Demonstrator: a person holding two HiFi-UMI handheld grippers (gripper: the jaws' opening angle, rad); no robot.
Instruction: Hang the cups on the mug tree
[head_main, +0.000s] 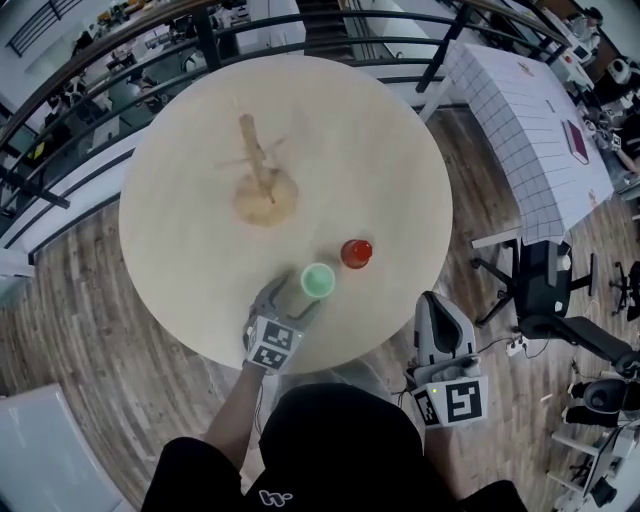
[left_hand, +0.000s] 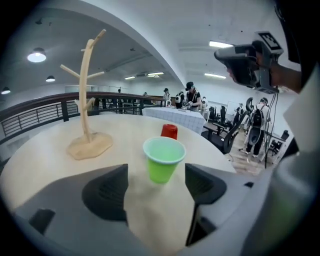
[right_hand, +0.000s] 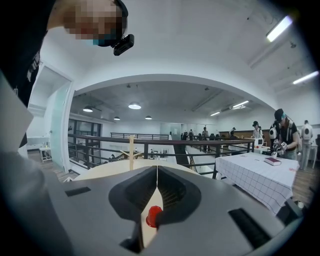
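Head view looks down on a round table (head_main: 380, 140) of pale, smooth wood, with wide bare room across its far and left parts. The mug tree (head_main: 262, 175), a thin wooden stem with bare pegs on a flat lumpy base, stands upright left of centre, well apart from both cups. The green cup (head_main: 318, 280), a thin plastic one with its mouth up, stands near the table's near edge. The red cup (head_main: 356, 253) sits just beside it, to the right and a little farther in.

The left gripper (head_main: 290, 305) reaches over the near rim with its jaws wide apart. The green cup stands just ahead of the gap between them, and the ribbed grey pads do not touch it. The right gripper (head_main: 433, 305) hangs just off the table's right rim, over the floor, jaws together and empty.

A plank floor (head_main: 80, 300) surrounds the table. A dark metal railing (head_main: 120, 60) curves behind, and a table with a checked cloth (head_main: 520, 130) and an office chair (head_main: 545, 290) stand to the right.
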